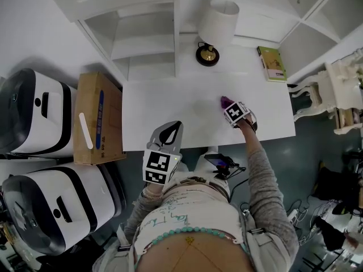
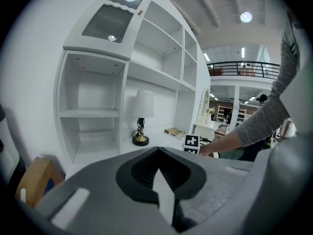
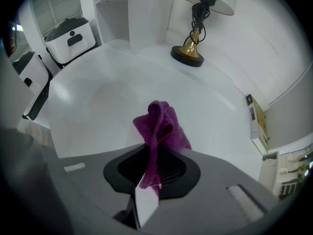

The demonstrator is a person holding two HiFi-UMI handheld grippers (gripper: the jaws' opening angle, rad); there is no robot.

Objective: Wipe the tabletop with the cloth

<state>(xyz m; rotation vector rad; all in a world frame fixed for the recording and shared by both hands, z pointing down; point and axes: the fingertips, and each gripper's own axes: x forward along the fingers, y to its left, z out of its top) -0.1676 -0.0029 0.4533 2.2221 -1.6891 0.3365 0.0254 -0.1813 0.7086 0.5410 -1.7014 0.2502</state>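
A purple cloth [image 3: 159, 126] is bunched up and pinched between the jaws of my right gripper [image 3: 150, 180]. In the head view the cloth [image 1: 226, 101] rests on the right part of the white tabletop [image 1: 170, 103], with the right gripper [image 1: 229, 105] just behind it. My left gripper [image 1: 172, 128] hovers at the table's front edge, left of centre. It is raised off the surface, shut, and holds nothing. The left gripper view shows its jaws [image 2: 164, 192] closed together and the right gripper's marker cube [image 2: 191, 143] beyond them.
A lamp [image 1: 215, 30] stands at the back of the table and a green book [image 1: 272, 63] lies at the back right corner. White shelving rises behind. A cardboard box [image 1: 99, 118] and white appliances [image 1: 34, 112] sit left of the table, a white chair [image 1: 334, 92] to the right.
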